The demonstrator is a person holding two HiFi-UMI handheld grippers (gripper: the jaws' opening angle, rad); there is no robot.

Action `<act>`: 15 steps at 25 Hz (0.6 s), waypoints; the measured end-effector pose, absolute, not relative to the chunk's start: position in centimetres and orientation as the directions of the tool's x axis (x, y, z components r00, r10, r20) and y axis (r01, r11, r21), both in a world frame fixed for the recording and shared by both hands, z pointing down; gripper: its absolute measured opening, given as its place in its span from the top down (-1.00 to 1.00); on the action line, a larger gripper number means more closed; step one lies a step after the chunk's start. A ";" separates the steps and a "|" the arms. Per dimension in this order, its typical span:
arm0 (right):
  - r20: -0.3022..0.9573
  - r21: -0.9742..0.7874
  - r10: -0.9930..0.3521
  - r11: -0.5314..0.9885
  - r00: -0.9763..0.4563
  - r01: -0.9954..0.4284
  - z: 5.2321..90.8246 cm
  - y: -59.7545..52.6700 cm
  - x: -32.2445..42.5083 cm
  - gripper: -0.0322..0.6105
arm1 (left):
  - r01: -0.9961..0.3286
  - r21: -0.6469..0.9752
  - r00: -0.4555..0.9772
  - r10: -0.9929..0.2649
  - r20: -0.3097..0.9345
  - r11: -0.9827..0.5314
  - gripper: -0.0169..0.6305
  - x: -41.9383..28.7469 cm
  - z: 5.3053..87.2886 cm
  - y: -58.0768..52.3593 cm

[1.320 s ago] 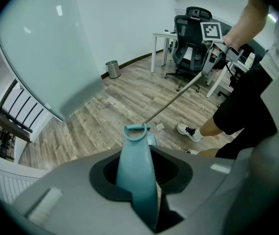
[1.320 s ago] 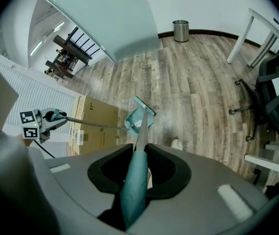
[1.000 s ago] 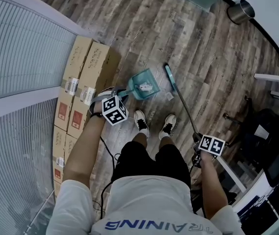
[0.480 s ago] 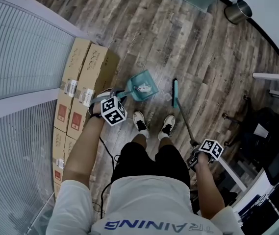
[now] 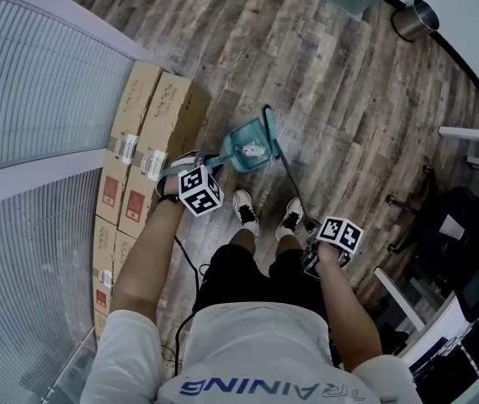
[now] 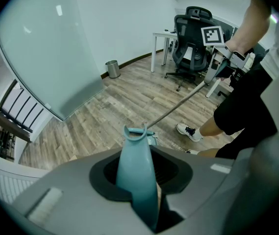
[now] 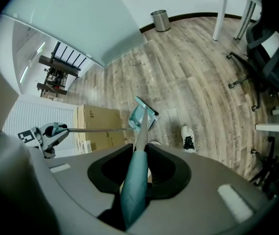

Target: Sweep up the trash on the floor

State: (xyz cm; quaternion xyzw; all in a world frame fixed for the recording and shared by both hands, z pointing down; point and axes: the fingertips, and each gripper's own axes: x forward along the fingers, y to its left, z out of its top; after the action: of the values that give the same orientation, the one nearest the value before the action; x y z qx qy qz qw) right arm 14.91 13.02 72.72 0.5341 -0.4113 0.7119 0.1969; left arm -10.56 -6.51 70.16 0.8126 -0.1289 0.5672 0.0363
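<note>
Floor: grey-brown wood-plank laminate (image 5: 332,66) throughout. Left of head view: white ribbed wall panel (image 5: 29,82), with brown cardboard boxes (image 5: 151,129) lying along it. Upper right: round metal waste bin (image 5: 413,19) near white wall. Right edge: white desk (image 5: 475,135). Left gripper view: black mesh office chair (image 6: 194,35) upper right, frosted glass partition (image 6: 46,53) upper left.

One dustpan (image 5: 241,154), one broom (image 5: 269,130), two grippers (image 5: 187,163) (image 5: 313,236), two shoes (image 5: 243,211) (image 5: 290,217), one metal bin (image 5: 414,19) and one office chair (image 6: 186,28)

Cardboard boxes (image 5: 151,133) lie in a row against the ribbed white wall (image 5: 37,99). 1 round metal bin (image 5: 413,19) stands by the far wall, well apart from them. A black office chair (image 6: 187,28) sits beside a white desk (image 6: 160,34).
</note>
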 end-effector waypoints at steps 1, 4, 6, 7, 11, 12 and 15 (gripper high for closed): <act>0.917 -0.389 -0.168 -0.578 -0.362 -0.717 72.6 12.4 14.4 0.56 | -0.250 -0.088 0.323 -0.169 0.931 -0.964 0.64 -10.5 70.1 -6.5; 0.889 -0.447 -0.201 -0.573 -0.411 -0.687 72.2 10.8 13.2 0.56 | -0.249 -0.087 0.326 -0.168 0.930 -0.964 0.64 -10.5 70.1 -6.5; 0.878 -0.470 -0.210 -0.553 -0.431 -0.688 71.9 10.0 12.7 0.56 | -0.249 -0.086 0.327 -0.168 0.930 -0.965 0.64 -10.5 70.2 -6.5; 0.876 -0.474 -0.210 -0.540 -0.435 -0.695 71.7 9.7 12.6 0.56 | -0.249 -0.087 0.327 -0.168 0.930 -0.965 0.64 -10.6 70.2 -6.5; 0.887 -0.458 -0.204 -0.492 -0.413 -0.740 71.1 9.3 13.1 0.56 | -0.250 -0.085 0.328 -0.167 0.930 -0.965 0.64 -10.7 70.2 -6.5; 0.894 -0.446 -0.202 -0.484 -0.400 -0.753 71.1 9.4 13.6 0.56 | -0.250 -0.085 0.327 -0.166 0.930 -0.965 0.64 -10.7 70.2 -6.6; 0.915 -0.402 -0.200 -0.471 -0.350 -0.785 70.9 9.8 16.1 0.56 | -0.249 -0.084 0.324 -0.165 0.931 -0.965 0.64 -10.6 70.2 -6.6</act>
State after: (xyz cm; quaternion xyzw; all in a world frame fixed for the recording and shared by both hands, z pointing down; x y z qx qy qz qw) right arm 16.12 9.78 70.90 0.5276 -0.4665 0.6762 0.2164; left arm -10.63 -6.63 70.24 0.8129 -0.1274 0.5671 0.0370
